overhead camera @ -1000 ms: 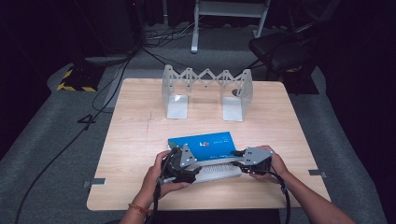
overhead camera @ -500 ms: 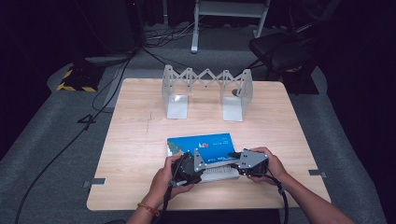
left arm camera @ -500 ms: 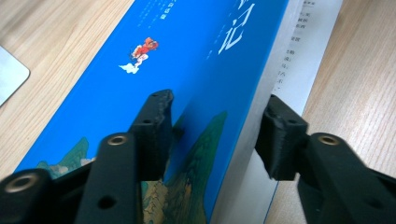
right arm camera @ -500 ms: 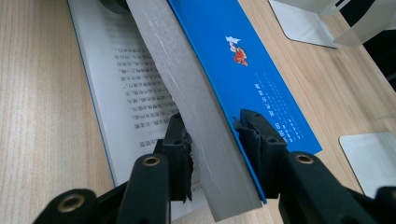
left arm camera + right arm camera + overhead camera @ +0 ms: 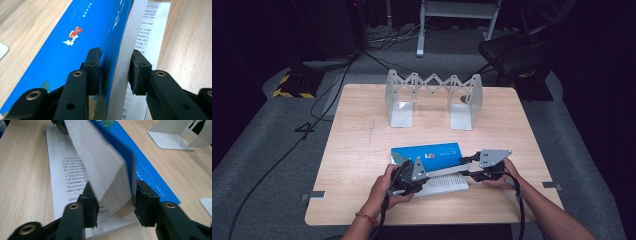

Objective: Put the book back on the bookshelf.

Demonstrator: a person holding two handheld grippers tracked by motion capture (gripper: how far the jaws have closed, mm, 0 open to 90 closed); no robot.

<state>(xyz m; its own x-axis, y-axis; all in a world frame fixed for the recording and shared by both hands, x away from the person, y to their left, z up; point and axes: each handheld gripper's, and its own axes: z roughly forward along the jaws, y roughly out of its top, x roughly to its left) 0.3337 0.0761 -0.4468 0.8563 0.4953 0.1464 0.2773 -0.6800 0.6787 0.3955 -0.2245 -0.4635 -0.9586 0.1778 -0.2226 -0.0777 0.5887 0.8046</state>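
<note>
A book with a blue cover (image 5: 432, 152) lies open near the table's front edge, its white printed page (image 5: 444, 183) flat on the wood. My left gripper (image 5: 426, 176) holds the raised block of pages and cover at the book's left end. Its jaws have just been closing, and in the left gripper view (image 5: 115, 65) one pad sits on the blue cover (image 5: 75, 37) and the other on the grey page edge. My right gripper (image 5: 463, 166) is at the right end. Its jaws (image 5: 115, 202) have just been opening a little, with the pads still against the lifted pages (image 5: 100, 167) and the cover.
A folding metal book rack (image 5: 432, 97) stands at the back middle of the wooden table (image 5: 362, 140). A dark chair (image 5: 517, 50) and floor cables (image 5: 327, 85) lie beyond the table. Bare wood lies to the left and right of the book.
The right gripper has shifted slightly right and away from the table's front edge at the book's end. The left hand has stayed where it was on the book.
</note>
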